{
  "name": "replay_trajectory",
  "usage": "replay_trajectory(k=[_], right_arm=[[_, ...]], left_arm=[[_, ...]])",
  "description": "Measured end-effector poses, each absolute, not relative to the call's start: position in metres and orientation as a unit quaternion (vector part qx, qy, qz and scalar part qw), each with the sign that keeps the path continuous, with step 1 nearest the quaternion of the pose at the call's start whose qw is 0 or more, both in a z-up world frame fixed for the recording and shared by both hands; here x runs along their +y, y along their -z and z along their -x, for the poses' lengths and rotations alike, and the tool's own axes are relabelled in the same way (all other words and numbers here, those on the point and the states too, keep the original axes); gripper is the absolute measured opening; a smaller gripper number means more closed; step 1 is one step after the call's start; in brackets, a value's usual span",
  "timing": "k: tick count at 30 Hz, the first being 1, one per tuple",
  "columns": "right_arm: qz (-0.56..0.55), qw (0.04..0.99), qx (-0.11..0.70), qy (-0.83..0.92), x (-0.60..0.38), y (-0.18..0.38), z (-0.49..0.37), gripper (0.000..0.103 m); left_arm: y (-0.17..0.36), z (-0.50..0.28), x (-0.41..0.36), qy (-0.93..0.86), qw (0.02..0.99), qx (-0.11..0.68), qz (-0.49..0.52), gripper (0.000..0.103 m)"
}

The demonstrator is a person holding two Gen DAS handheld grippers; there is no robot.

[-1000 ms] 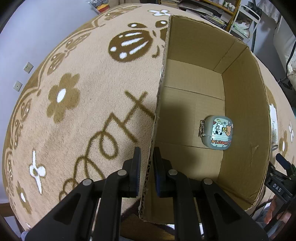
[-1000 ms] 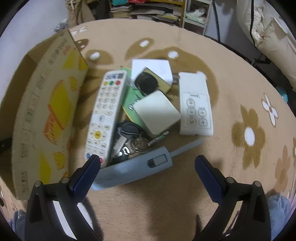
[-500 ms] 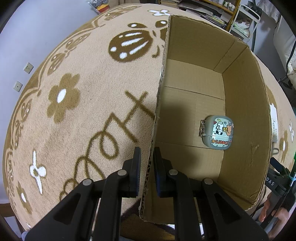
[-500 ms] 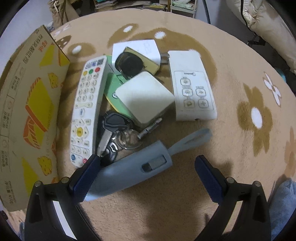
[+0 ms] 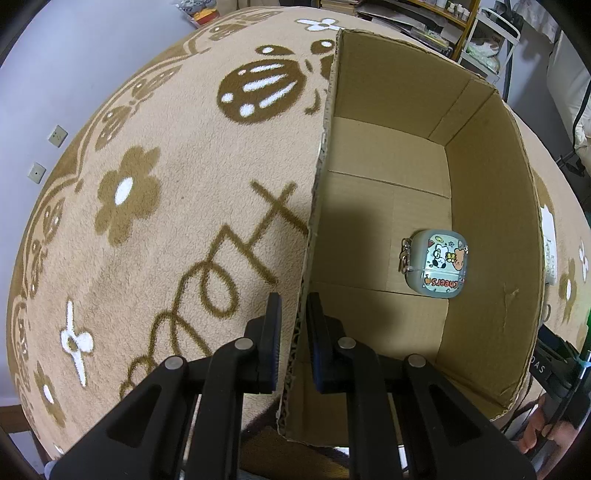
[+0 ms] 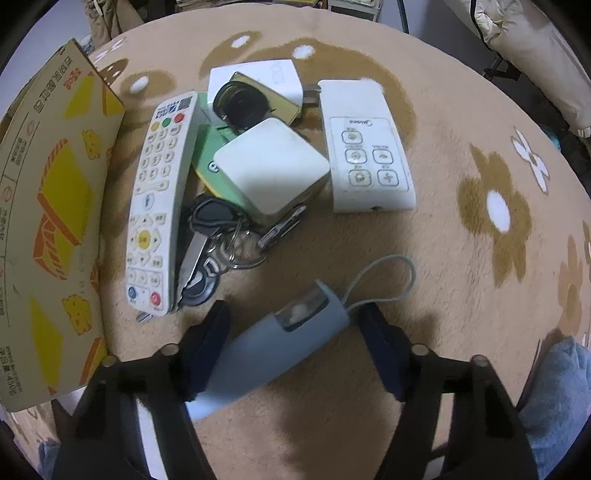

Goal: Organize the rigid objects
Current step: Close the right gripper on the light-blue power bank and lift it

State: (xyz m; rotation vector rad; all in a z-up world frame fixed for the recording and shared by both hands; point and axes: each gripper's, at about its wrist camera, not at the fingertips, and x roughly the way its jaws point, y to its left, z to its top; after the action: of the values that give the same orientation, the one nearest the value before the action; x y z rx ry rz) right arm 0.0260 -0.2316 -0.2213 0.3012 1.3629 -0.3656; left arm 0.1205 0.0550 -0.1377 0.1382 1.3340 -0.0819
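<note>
My left gripper (image 5: 294, 334) is shut on the near left wall of an open cardboard box (image 5: 321, 155). A cartoon-printed earbud case (image 5: 436, 264) lies on the box floor. In the right wrist view my right gripper (image 6: 295, 345) is open, its fingers on either side of a grey-blue silicone-sleeved remote (image 6: 273, 350) with a wrist loop, lying on the rug. Beyond it lies a pile: a long white TV remote (image 6: 160, 199), keys (image 6: 212, 240), a white square box (image 6: 271, 170), a flat white remote (image 6: 364, 146), a round black-and-gold item (image 6: 245, 101).
The box's printed outer wall (image 6: 48, 206) stands at the left in the right wrist view. A beige rug with brown flowers (image 5: 147, 206) covers the surface. Shelves and clutter (image 5: 424, 14) stand beyond the rug. Blue cloth (image 6: 557, 387) lies at the lower right.
My right gripper has moved down and forward over the grey-blue remote, and its fingers have narrowed around it. The left gripper and box have not moved.
</note>
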Motion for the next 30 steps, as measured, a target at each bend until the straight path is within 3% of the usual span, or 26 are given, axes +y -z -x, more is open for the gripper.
replay_trajectory(k=[10,12,14,17,30], right_arm=[[-0.149,0.745,0.630,0.164,-0.211,0.226,-0.025,0.071],[-0.159,0.747,0.624,0.167,-0.219,0.222,-0.027,0.063],[-0.167,0.751,0.619,0.160,-0.224,0.220,-0.028,0.041],[-0.169,0.754,0.617,0.148,-0.224,0.219,-0.032,0.031],[-0.179,0.782,0.582,0.133,-0.241,0.187,-0.034,0.029]], left_arm=[[0.138,-0.120,0.055,0.038,0.783,0.618,-0.064,0.014],[0.138,-0.120,0.055,0.038,0.783,0.618,-0.064,0.014],[0.138,-0.120,0.055,0.038,0.782,0.618,-0.063,0.014],[0.138,-0.120,0.055,0.038,0.782,0.618,-0.063,0.014],[0.138,-0.119,0.054,0.038,0.783,0.617,-0.072,0.014]])
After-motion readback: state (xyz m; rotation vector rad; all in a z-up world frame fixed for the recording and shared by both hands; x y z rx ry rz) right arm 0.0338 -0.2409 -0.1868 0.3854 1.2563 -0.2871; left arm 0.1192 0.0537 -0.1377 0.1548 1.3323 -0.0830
